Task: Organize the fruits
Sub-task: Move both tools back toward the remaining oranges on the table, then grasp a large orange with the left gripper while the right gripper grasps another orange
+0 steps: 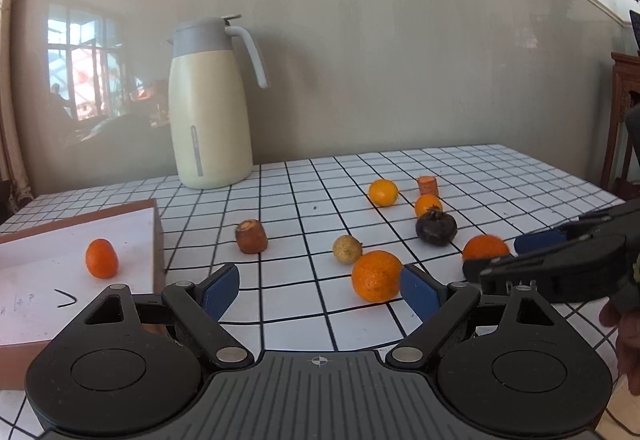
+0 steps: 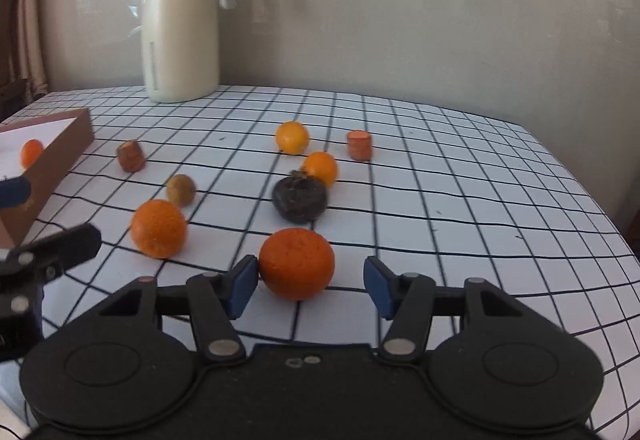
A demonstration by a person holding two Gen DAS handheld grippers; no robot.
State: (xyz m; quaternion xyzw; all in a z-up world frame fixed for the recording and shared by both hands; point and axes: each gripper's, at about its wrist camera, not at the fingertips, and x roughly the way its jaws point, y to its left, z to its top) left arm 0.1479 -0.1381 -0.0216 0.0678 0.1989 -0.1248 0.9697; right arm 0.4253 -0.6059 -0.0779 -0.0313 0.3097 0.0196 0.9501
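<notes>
One fruit put away: a small orange (image 1: 101, 258) sits in your box (image 1: 158, 240).
Step now: your right tongs (image 2: 311, 282) stand apart around the big orange (image 2: 297, 263) on the bench (image 2: 480, 200).
Left tongs (image 1: 319, 286): apart, holding nothing.
Next: squeeze gently, lift, carry to the box.

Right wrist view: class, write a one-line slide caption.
Open right tongs bracket an orange on the checked table, other fruit scattered beyond.
</notes>
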